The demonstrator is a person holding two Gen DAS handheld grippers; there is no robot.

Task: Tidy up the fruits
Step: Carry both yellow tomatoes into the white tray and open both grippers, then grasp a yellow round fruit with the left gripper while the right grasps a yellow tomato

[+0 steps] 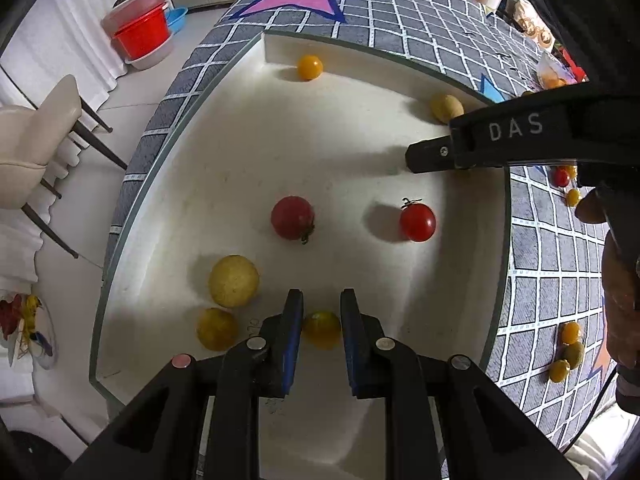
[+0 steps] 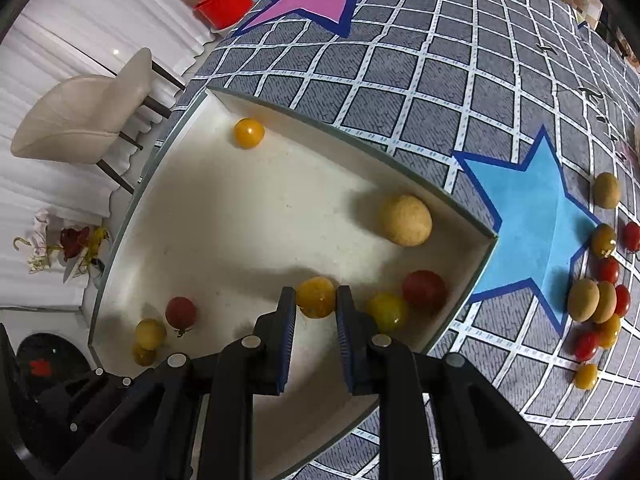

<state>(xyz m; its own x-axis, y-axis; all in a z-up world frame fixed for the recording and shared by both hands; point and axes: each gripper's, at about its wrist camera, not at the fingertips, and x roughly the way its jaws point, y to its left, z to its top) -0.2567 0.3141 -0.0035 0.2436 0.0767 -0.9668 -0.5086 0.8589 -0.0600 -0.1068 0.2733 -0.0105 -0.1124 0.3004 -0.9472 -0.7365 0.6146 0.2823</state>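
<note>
Left wrist view first: the left gripper (image 1: 321, 312) hangs low over the white tray (image 1: 208, 184), jaws parted, with a yellow cherry tomato (image 1: 322, 329) sitting between the blue pads (image 1: 293, 332); whether they touch it I cannot tell. Just to its left lie a pale round fruit (image 1: 233, 286) and another yellow tomato (image 1: 216, 328), close together. Mid-tray, a dark red tomato (image 1: 292, 217) and a bright red tomato (image 1: 418, 222) sit apart, an orange tomato (image 1: 309, 67) rests against the far wall, and the right gripper (image 1: 500, 142) reaches in from the right side. Now the right wrist view: the right gripper (image 2: 317, 306) is over the same tray (image 2: 452, 200), and its fingers frame a yellow-orange tomato (image 2: 316, 297) with both pads (image 2: 289, 336) right at its sides, looking like a grip. A yellow-green tomato (image 2: 387, 312) and a red tomato (image 2: 424, 289) lie just right of it, a tan round fruit (image 2: 405, 220) near the far wall. Out on the gridded tablecloth (image 2: 400, 92), beside the blue star (image 2: 528, 220), a loose cluster of fruits (image 2: 596, 300) waits.
</note>
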